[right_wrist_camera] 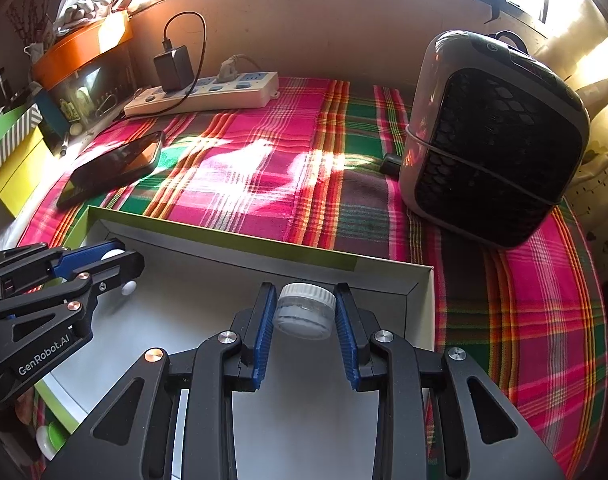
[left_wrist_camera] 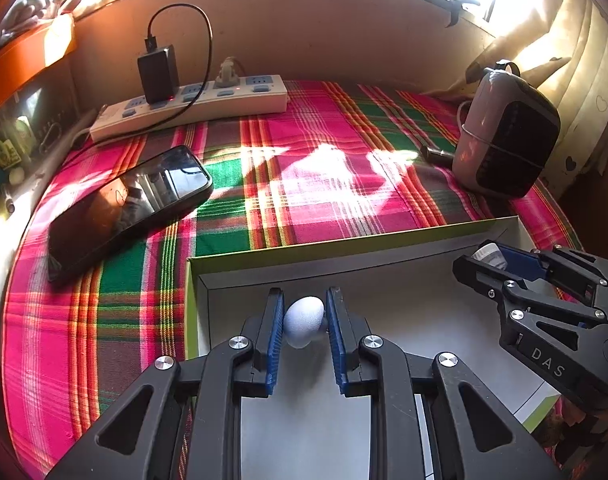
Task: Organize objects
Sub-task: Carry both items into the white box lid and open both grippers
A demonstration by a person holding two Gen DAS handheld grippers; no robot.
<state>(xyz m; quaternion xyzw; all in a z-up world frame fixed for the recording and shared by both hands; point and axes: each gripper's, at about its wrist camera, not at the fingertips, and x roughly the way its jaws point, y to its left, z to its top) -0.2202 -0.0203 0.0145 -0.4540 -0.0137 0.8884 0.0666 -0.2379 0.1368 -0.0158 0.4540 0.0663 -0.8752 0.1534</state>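
A shallow white box with a green rim (left_wrist_camera: pixel 343 245) (right_wrist_camera: pixel 240 240) lies on the plaid cloth. My left gripper (left_wrist_camera: pixel 304 312) is shut on a small white egg-shaped object (left_wrist_camera: pixel 304 320), held over the box's left part. My right gripper (right_wrist_camera: pixel 304 308) is shut on a small clear jar with a white ribbed lid (right_wrist_camera: pixel 305 312), held over the box's right part. From the left wrist, the right gripper (left_wrist_camera: pixel 489 260) shows at the right with the jar (left_wrist_camera: pixel 491 255) between its blue pads. From the right wrist, the left gripper (right_wrist_camera: pixel 118 258) shows at the left with the white object (right_wrist_camera: pixel 112 255).
A black phone (left_wrist_camera: pixel 128 208) (right_wrist_camera: pixel 116 166) lies on the cloth to the left of the box. A white power strip (left_wrist_camera: pixel 192 106) (right_wrist_camera: pixel 204 94) with a black charger (left_wrist_camera: pixel 158 74) runs along the back wall. A grey and black fan heater (left_wrist_camera: pixel 507 132) (right_wrist_camera: pixel 491 140) stands at the right.
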